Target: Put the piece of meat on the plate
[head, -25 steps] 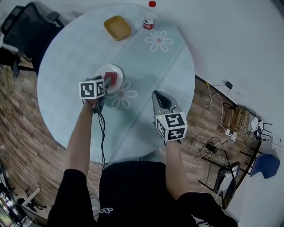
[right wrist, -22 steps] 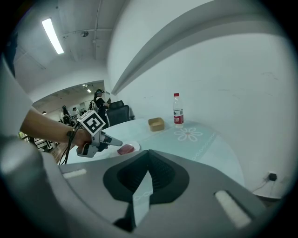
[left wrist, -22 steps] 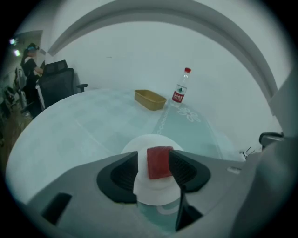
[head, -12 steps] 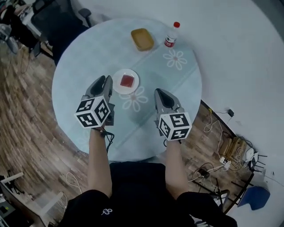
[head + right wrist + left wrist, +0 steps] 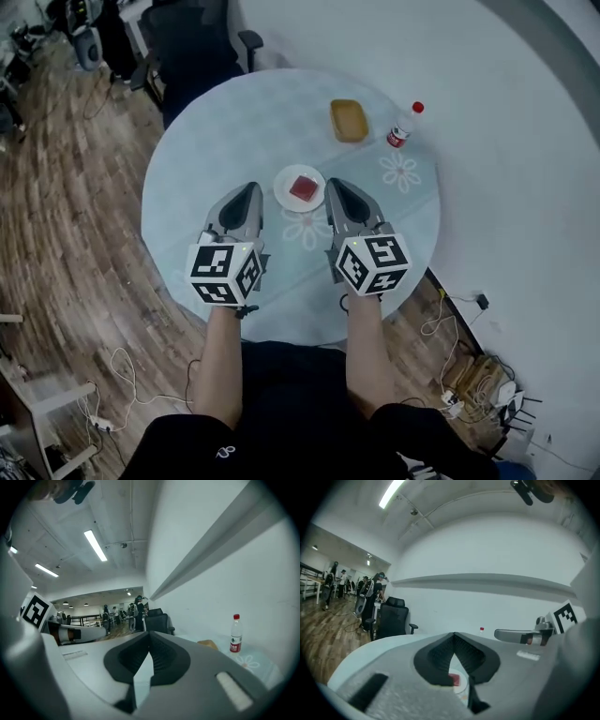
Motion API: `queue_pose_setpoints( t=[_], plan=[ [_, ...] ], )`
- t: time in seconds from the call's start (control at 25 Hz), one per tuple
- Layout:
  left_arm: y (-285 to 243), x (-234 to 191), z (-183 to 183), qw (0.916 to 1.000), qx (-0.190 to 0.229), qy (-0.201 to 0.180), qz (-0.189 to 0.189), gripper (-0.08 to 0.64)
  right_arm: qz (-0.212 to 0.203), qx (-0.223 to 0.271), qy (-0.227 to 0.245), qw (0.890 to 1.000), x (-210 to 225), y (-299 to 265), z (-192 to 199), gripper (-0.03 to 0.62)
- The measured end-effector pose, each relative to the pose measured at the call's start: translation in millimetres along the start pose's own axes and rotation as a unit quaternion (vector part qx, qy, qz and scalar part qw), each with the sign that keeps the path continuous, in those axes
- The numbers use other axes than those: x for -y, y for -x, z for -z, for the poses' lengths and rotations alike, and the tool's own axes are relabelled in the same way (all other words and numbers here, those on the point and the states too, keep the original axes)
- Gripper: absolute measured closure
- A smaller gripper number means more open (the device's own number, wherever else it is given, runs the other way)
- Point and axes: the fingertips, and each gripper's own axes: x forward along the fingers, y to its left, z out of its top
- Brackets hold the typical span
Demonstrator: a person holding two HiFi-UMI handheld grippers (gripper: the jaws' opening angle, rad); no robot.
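Observation:
The red piece of meat (image 5: 303, 187) lies on the small white plate (image 5: 287, 178) in the middle of the round pale-blue table (image 5: 206, 150). Both grippers hang well above the table and point level. My left gripper (image 5: 250, 189) is left of the plate, jaws shut and empty. My right gripper (image 5: 335, 185) is right of the plate, jaws also together with nothing between them. In the left gripper view the meat (image 5: 454, 679) and plate (image 5: 462, 688) show far below the shut jaw tips (image 5: 453, 633). The right gripper view shows its tips (image 5: 149, 633) closed.
A yellow dish (image 5: 349, 120) and a red-capped bottle (image 5: 404, 125) stand at the table's far side. A black office chair (image 5: 202, 47) is behind the table. Cables and power strips (image 5: 469, 384) lie on the wooden floor at the right. People stand far off (image 5: 370, 590).
My left gripper let go at the plate, rose and closed its jaws. The right gripper rose too. Both now point level, and the meat stays on the plate.

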Motion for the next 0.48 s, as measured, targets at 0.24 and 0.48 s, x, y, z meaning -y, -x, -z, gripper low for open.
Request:
queue_pose_setpoints(
  t=[0.24, 0.48],
  plan=[
    [14.0, -0.2, -6.2, 0.9978, 0.003, -0.059, -0.030, 0.565, -0.013, 0.012, 0.019, 1.000, -25.6, -3.7, 1.3, 0.584],
    [14.6, 8.4, -8.1, 0.9971, 0.010, -0.069, -0.029, 0.565, -0.008, 0.017, 0.027, 0.999, -24.3, -0.6, -0.7, 0.584]
  ],
)
